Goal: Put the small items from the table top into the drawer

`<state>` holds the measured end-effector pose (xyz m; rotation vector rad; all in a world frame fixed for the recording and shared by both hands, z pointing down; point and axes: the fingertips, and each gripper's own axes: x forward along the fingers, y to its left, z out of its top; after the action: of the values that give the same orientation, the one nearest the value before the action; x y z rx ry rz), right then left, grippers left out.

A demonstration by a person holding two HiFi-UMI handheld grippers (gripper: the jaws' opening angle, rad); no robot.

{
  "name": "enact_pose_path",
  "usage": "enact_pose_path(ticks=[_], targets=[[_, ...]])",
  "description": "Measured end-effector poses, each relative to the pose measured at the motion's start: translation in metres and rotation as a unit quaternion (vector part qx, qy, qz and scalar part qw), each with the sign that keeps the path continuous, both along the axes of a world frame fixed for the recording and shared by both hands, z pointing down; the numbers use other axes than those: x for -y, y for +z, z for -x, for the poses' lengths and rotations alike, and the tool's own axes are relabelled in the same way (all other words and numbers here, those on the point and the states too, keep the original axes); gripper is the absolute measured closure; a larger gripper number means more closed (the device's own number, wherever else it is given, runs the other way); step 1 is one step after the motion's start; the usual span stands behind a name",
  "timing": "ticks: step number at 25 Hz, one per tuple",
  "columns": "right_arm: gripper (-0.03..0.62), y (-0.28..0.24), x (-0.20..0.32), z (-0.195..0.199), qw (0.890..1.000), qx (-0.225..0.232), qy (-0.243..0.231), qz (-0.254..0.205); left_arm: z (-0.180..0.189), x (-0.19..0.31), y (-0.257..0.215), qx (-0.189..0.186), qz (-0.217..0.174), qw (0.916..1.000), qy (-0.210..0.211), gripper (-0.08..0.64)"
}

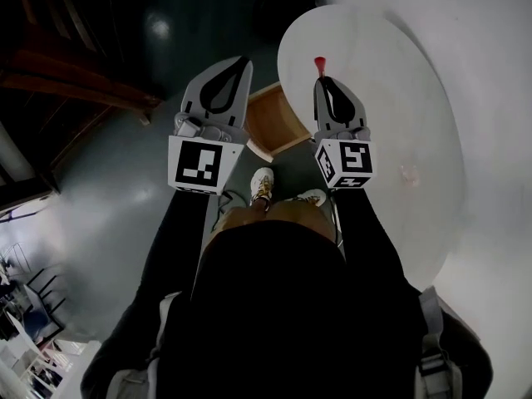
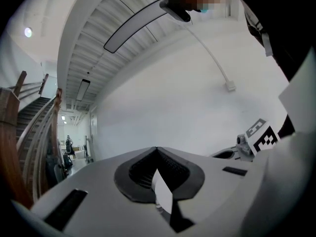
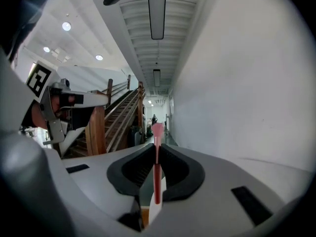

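Dark sleeves (image 1: 179, 239) of the person lead out to both grippers, held beside the round white table (image 1: 416, 81). The right gripper (image 1: 320, 77) reaches over the table's near edge. Its jaws are pinched narrow on a thin red pin (image 1: 319, 62), whose flared head pokes out past the tips. The left gripper (image 1: 243, 61) hangs off the table over the dark floor (image 1: 125, 181), jaws closed tip to tip. An open wooden drawer (image 1: 274, 123) shows below the table's edge, between the two grippers.
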<state>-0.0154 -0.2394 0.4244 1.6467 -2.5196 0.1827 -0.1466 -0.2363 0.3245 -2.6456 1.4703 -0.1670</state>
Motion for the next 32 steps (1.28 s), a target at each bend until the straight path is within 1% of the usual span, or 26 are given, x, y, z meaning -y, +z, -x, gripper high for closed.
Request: enact_pose_path(ticks=[6, 9, 14, 20, 24, 28, 32], targets=[[0.528, 0.073, -0.007, 0.039, 0.996, -0.008, -0.044, 0.077, 0.012, -0.008, 0.02, 0.0, 0.019, 0.9997, -0.014, 0.545], [0.528, 0.114, -0.015, 0.06, 0.991, -0.012, -0.065, 0.12, 0.018, -0.012, 0.031, 0.005, 0.028, 0.9994, -0.018, 0.545], [0.528, 0.17, -0.029, 0.081, 0.98, -0.037, -0.086, 0.177, 0.028, -0.019, 0.04, 0.012, 0.033, 0.9991, -0.022, 0.545], [0.528, 0.229, -0.043, 0.089, 0.965, -0.068, -0.094, 0.237, 0.04, -0.031, 0.053, 0.013, 0.044, 0.9985, -0.031, 0.545], [0.528, 0.267, -0.052, 0.085, 0.951, -0.096, -0.092, 0.279, 0.051, -0.036, 0.066, 0.015, 0.06, 0.9972, -0.042, 0.545], [0.528, 0.286, -0.053, 0.085, 0.941, -0.112, -0.1, 0.304, 0.062, -0.033, 0.068, 0.012, 0.065, 0.9964, -0.054, 0.545], [0.528, 0.294, -0.057, 0.084, 0.935, -0.118, -0.107, 0.316, 0.066, -0.035, 0.071, 0.008, 0.068, 0.9959, -0.059, 0.545]])
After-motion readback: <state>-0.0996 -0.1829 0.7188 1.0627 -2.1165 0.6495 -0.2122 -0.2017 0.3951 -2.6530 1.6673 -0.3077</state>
